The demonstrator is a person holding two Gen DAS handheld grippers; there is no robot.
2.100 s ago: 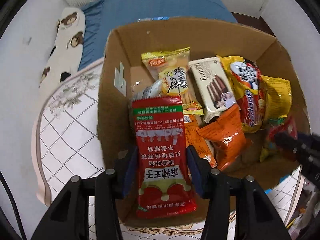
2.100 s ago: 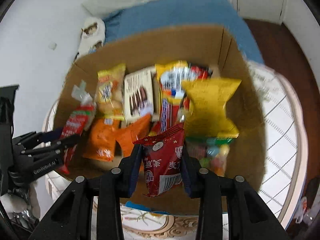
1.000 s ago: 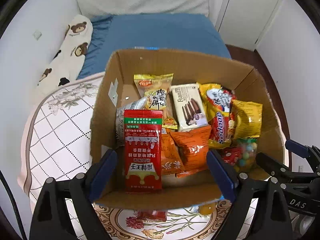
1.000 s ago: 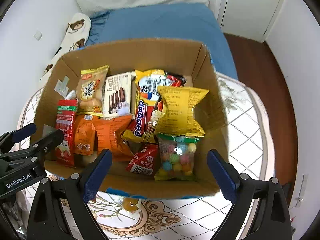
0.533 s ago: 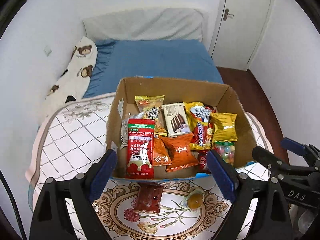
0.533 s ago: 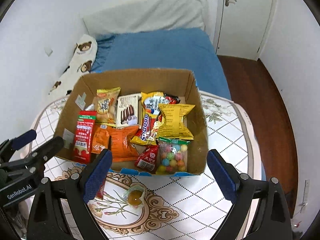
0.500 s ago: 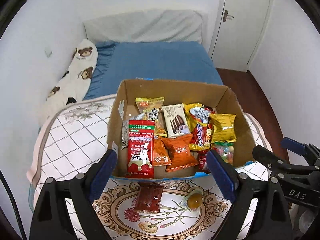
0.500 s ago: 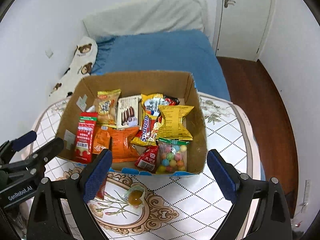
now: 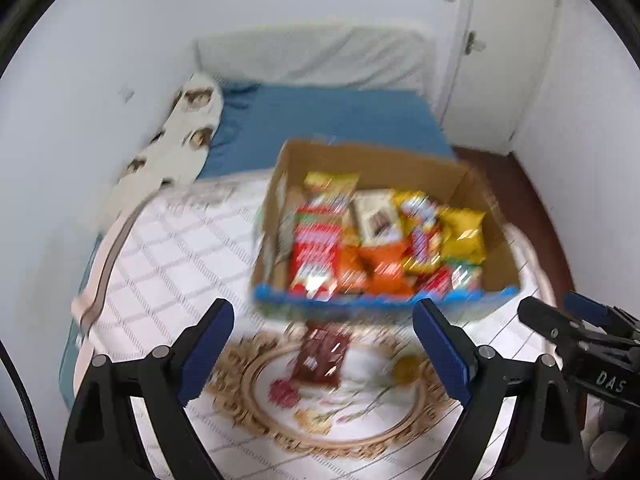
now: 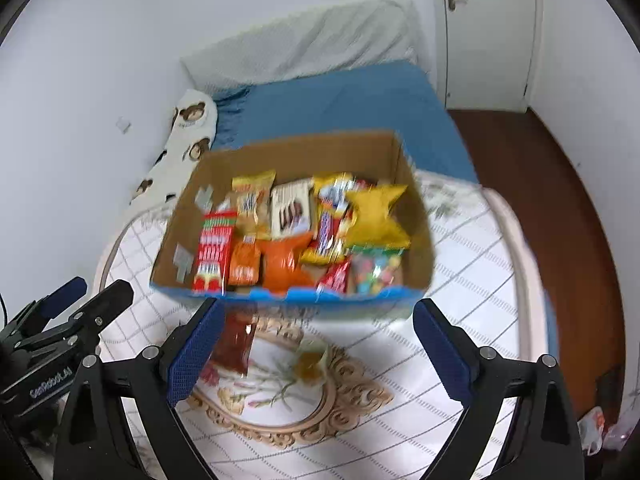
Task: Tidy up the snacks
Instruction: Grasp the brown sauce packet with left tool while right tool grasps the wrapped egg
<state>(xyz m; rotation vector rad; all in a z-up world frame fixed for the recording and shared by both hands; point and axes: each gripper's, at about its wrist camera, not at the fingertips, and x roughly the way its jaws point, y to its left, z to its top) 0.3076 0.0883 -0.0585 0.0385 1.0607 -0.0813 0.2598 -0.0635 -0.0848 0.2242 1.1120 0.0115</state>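
A cardboard box (image 9: 380,164) full of snack packets stands on the table: a long red packet (image 9: 316,256), orange packets (image 9: 384,268) and a yellow bag (image 9: 464,232). In front of it lie a dark red packet (image 9: 322,354) and a round yellow snack (image 9: 404,366). My left gripper (image 9: 320,312) hangs open above them, holding nothing. My right gripper (image 10: 316,312) is closing, its jaws still wide with nothing between them. It hovers over the dark red packet (image 10: 236,342), the round snack (image 10: 310,358) and the box (image 10: 300,156). Both views are blurred.
The table has a white checked cloth (image 9: 168,248) with a gold oval pattern. Behind it are a bed with a blue sheet (image 9: 328,120) and a bear-print pillow (image 9: 188,128). A white door (image 9: 508,40) and brown floor (image 10: 540,184) are at the right.
Both grippers let go of the red packets they held in the box, opened wide, and drew back and up. The box now looks smaller, and the table in front has come into view.
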